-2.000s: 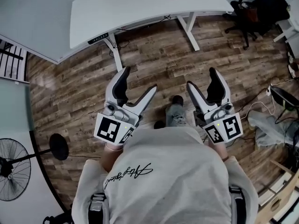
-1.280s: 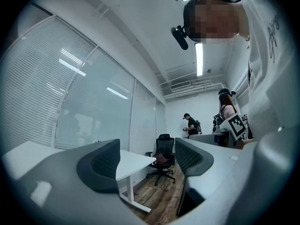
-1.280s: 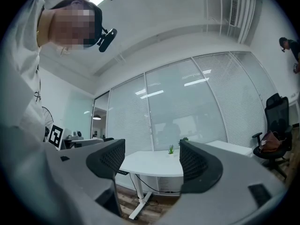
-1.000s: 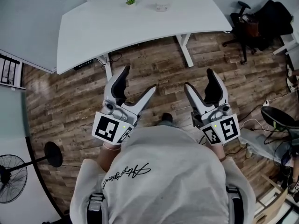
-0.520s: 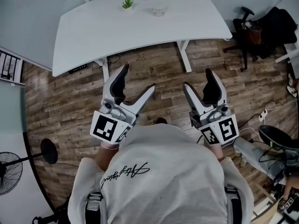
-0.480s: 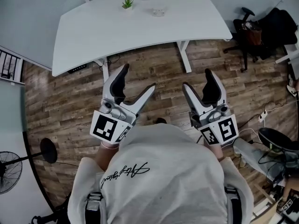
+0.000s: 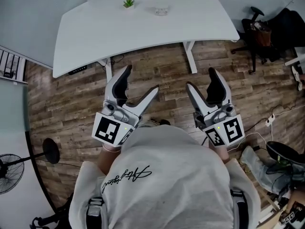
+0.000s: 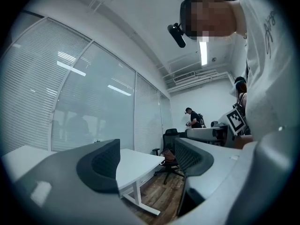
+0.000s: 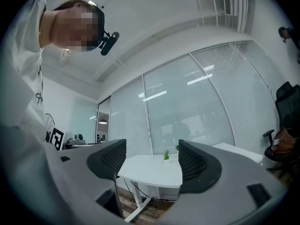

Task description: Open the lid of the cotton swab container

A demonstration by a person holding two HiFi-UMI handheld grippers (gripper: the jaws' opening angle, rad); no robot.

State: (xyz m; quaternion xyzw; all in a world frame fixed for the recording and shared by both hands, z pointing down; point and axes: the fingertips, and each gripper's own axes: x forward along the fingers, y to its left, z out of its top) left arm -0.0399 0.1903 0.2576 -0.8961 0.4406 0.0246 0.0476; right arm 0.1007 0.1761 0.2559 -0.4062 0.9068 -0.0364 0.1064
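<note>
Cotton swab container (image 7: 161,8), seemingly the small clear pot, sits top centre on the white desk (image 7: 95,32) near a little plant (image 7: 128,2). Left gripper (image 7: 142,79) and right gripper (image 7: 200,78) hang mid-frame, jaws spread, holding nothing. I'd step closer, steady the base, then lift the lid. Only wood floor (image 7: 71,104) lies between.

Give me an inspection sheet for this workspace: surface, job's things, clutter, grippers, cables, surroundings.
Surface: white desk, mostly bare.
Job's things: clear container near the desk's far edge; lid too small to judge.
Clutter: small plant left of it, on the desk.
Grippers: left gripper and right gripper open, empty, over the floor short of the desk.
Cables: white cable on the floor at right.
Surroundings: wood floor, standing fan, office chair.
</note>
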